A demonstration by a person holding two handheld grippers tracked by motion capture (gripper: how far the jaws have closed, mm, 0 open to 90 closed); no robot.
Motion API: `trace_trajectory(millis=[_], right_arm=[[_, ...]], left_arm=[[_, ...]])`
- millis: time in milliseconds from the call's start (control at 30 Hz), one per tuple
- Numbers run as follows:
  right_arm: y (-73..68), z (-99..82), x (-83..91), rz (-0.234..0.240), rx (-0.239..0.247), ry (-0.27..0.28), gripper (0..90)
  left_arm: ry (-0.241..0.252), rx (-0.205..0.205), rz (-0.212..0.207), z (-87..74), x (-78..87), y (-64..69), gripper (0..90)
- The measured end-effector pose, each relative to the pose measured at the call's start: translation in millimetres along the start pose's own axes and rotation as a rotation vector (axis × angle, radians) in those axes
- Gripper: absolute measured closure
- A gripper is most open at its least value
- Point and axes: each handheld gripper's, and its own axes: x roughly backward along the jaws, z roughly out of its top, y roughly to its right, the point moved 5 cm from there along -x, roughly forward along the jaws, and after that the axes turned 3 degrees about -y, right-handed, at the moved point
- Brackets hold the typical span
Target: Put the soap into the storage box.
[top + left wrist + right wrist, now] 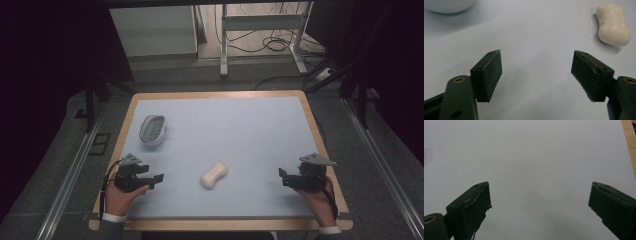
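A wide rectangular desk (pixel 260 107) with a pale blue-grey top and a light wooden edge carries everything. On its far left part lies a white oval soap dish (pixel 152 130) with a ribbed greenish inner tray. The left claw (pixel 156 179), black with a grey three-cornered plate on top, is held in a hand (pixel 122 197) at the near left of the desk, its jaws spread wide with nothing between them, over bare desk surface. The right claw (pixel 283 178), of the same build, sits at the near right, well apart from the other, also released and gripping nothing. Between the two, nearer the left claw, lies a cream-white bar of soap (pixel 214 175), waisted in the middle, flat on the desk and touched by neither claw.
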Motion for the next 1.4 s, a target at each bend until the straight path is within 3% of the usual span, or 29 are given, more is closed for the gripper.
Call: trace_trajectory(millis=[233, 400, 567, 867, 1133, 1400], right_arm=[[-0.1, -0.4, -0.8, -0.006, 0.0, -0.009, 4.0], [-0.9, -1.1, -1.7, -0.003, 0.004, -0.017, 4.0], [-1.1, -0.3, -0.9, -0.004, 0.005, -0.017, 4.3], [-1.5, -1.7, -1.4, -0.008, 0.011, -0.027, 4.6], [-1.5, -2.2, -1.8, -0.008, 0.014, -0.029, 4.7], [-1.5, -2.8, -2.8, -0.007, 0.016, -0.034, 5.1]], left_arm=[[-0.006, -0.01, 0.012, 1.4, 0.0, 2.8, 25.2], [-0.007, 0.002, -0.006, 5.0, -0.3, 2.9, 25.0], [-0.018, 0.009, 0.008, 10.9, -1.2, 0.8, 25.0], [-0.039, -0.011, 0.012, 20.4, 2.8, 7.3, 25.0], [-0.032, -0.034, 0.032, 38.9, 15.8, 9.8, 25.1], [-0.056, -0.068, 0.028, 49.0, 11.2, 22.4, 26.3]])
